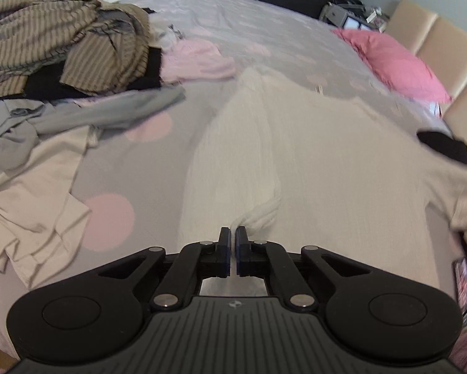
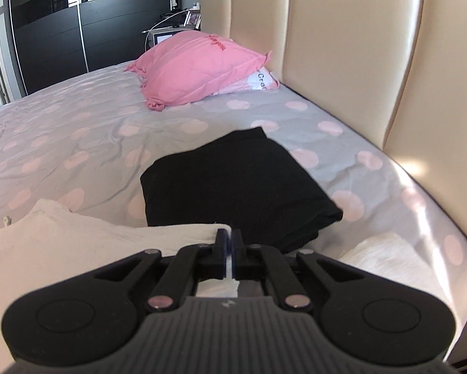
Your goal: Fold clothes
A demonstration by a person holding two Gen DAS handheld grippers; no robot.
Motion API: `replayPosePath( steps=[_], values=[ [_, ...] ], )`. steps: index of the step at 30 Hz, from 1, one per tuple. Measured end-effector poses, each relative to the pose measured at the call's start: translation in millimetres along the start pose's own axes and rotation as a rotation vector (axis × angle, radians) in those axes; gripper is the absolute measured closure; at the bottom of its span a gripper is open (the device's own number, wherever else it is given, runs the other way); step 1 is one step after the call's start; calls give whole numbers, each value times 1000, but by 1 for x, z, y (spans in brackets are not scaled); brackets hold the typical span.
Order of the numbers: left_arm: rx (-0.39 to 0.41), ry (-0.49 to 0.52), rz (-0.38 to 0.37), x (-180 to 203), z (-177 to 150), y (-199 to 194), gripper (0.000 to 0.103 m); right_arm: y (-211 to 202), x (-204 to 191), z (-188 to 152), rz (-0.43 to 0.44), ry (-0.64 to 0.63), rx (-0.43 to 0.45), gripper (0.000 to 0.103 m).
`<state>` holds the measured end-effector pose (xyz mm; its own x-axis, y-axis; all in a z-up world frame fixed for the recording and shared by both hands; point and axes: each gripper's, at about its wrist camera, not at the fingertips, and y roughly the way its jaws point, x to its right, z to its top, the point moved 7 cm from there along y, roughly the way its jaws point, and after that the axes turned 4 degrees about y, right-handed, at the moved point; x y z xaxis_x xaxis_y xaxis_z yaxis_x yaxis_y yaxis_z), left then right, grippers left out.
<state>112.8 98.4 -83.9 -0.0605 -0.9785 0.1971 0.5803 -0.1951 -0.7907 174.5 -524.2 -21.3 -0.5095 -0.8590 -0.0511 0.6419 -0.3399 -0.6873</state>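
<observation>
1. Grip check, left: the left gripper [image 1: 235, 233] has its jaws together, clamped on a bunched pinch of the white garment [image 1: 296, 162]. Cloth shows at the tips.
2. Grip check, right: the right gripper [image 2: 231, 237] has its jaws nearly together, and a strip of white cloth shows between them. It appears clamped on an edge of the same white garment [image 2: 77, 243].
3. Location: the garment lies spread on the bed [image 1: 158, 168], between the laundry pile [image 1: 65, 46] and the black folded item [image 2: 233, 184]. The pink pillow [image 2: 199, 65] rests well apart, near the headboard [image 2: 342, 46].
4. Step in hand, as judged: carry the two held edges across to make a fold.
5. Raise both edges evenly so the cloth hangs without twist.
6. Keep tension between the grippers; slack causes creases.
7. Route the right edge clear of the black folded item, which lies just beside it.
8. Lay the edge down flat before releasing either grip.
9. Risk: the left pinch is bunched and may slip.
</observation>
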Motion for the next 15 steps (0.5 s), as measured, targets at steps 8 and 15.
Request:
replayPosePath(
  steps=[8,15],
  values=[
    [163,-118,80,-76,98,-56,102,-11,10,6,-11,70,36,74],
    [245,-218,228,-162,165,-48,102,-50,-20,6,113,22,66,64]
  ],
)
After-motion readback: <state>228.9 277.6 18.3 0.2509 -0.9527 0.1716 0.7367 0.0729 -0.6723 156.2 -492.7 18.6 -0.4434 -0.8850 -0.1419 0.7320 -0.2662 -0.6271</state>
